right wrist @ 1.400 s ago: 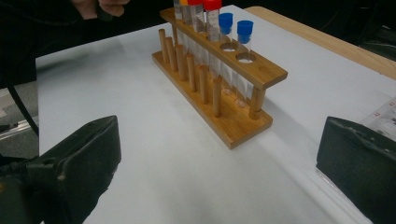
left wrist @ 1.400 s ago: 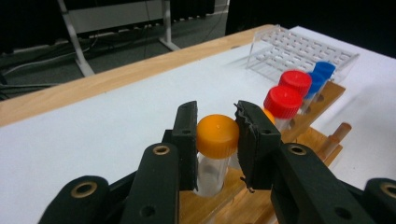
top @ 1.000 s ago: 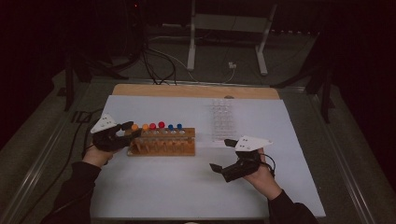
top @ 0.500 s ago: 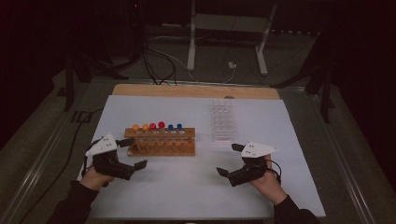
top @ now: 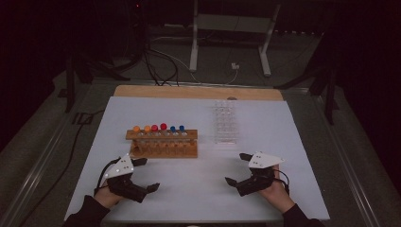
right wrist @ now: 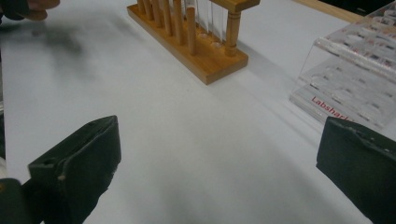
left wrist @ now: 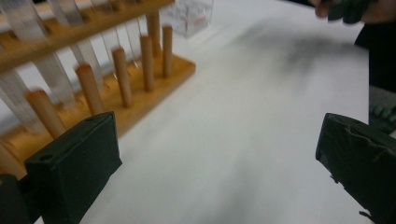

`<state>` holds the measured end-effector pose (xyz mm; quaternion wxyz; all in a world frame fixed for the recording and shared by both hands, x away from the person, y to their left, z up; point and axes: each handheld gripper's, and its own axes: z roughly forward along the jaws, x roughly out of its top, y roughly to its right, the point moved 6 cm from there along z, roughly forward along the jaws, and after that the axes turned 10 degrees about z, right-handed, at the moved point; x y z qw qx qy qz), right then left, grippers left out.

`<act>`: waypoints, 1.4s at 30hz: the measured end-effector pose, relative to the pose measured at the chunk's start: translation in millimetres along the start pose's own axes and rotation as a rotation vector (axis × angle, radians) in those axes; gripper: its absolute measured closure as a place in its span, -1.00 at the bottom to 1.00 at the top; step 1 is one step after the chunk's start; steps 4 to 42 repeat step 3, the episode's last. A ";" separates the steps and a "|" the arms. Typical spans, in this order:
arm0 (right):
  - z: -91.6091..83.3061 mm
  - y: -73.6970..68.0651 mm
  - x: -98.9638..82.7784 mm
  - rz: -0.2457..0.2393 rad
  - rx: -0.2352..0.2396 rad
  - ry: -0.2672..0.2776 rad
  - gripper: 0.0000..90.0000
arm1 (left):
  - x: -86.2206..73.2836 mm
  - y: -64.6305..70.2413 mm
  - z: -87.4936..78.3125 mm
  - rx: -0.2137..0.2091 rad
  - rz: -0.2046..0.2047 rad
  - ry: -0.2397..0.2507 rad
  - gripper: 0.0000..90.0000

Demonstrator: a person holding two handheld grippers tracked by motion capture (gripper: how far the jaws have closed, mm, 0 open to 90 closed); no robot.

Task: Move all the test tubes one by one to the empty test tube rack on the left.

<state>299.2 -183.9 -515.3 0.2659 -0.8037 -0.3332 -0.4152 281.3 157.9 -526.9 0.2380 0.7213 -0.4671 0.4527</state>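
A wooden test-tube rack (top: 163, 146) stands left of centre on the white table (top: 198, 198); its clear tubes carry orange (top: 136, 128), red (top: 163, 126) and blue (top: 181, 128) caps. A clear acrylic rack (top: 224, 122) stands to its right. My left gripper (top: 147, 175) rests near the front left, in front of the wooden rack (left wrist: 116, 70). Its jaws have just been opening and stand wide with nothing between them (left wrist: 219, 158). My right gripper (top: 236, 168) sits near the front right, open and empty (right wrist: 219, 163), facing the wooden rack (right wrist: 196, 42) and acrylic rack (right wrist: 355, 79).
A wooden board edge (top: 198, 92) runs along the back of the table. Beyond it are a metal stand (top: 231, 42) and cables (top: 161, 61) on the dark floor. Bare white surface lies between the two grippers.
My left gripper left the wooden rack's left end, came toward the front edge and opened its jaws. My right gripper drew back a little and sank toward the table.
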 end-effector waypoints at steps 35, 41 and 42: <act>0.6 0.2 -0.5 -0.004 0.001 -0.002 -1.00 | -0.6 -0.5 1.8 -0.004 -0.004 0.002 -0.99; 0.6 0.2 -0.5 -0.004 0.001 -0.002 -1.00 | -0.6 -0.5 1.8 -0.004 -0.004 0.002 -0.99; 0.6 0.2 -0.5 -0.004 0.001 -0.002 -1.00 | -0.6 -0.5 1.8 -0.004 -0.004 0.002 -0.99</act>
